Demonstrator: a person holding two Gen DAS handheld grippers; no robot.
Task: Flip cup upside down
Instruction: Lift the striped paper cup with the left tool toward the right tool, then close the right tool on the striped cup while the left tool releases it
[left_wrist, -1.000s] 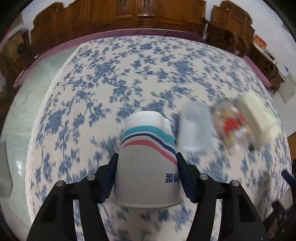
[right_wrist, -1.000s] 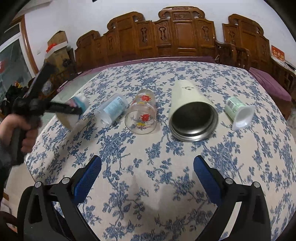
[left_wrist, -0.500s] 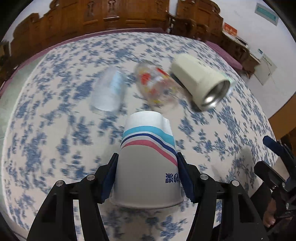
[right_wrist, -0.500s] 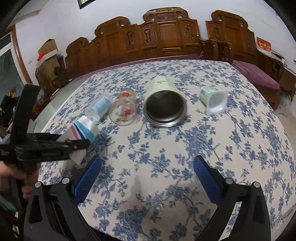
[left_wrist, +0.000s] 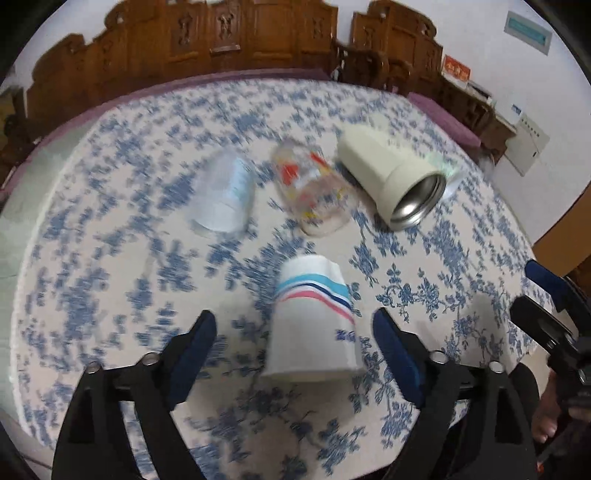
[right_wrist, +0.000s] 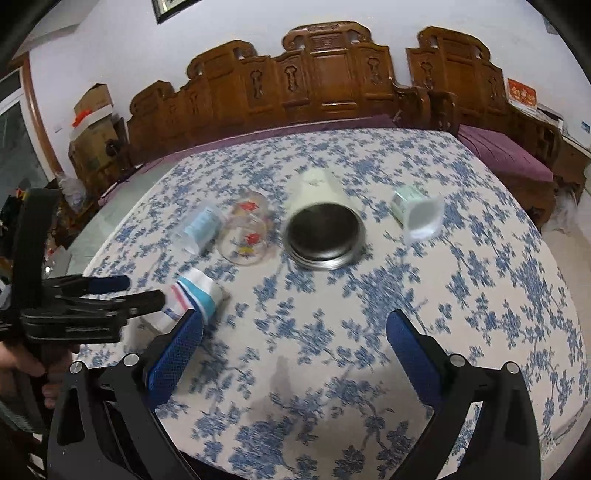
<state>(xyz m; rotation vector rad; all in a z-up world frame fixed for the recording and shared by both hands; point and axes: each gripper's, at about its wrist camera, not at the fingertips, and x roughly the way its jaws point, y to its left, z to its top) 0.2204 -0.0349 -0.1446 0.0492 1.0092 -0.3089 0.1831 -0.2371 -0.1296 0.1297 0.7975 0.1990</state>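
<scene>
A white paper cup (left_wrist: 312, 321) with blue and pink stripes stands upside down, mouth down, on the blue-flowered tablecloth (left_wrist: 110, 258). My left gripper (left_wrist: 295, 347) is open, its fingers on either side of the cup and apart from it. In the right wrist view the cup (right_wrist: 194, 297) sits at the left by the left gripper (right_wrist: 118, 291). My right gripper (right_wrist: 293, 339) is open and empty over the near part of the table.
Lying on their sides further back are a clear plastic cup (left_wrist: 223, 195), a printed glass (left_wrist: 314, 192), a cream steel-lined tumbler (left_wrist: 391, 177) and a small green-labelled cup (right_wrist: 417, 214). Carved wooden chairs (right_wrist: 325, 74) stand behind the table. The right gripper shows at the right edge (left_wrist: 554, 310).
My left gripper has set the cup down upside down on the cloth and opened. It has drawn back a little. The right gripper has stayed open.
</scene>
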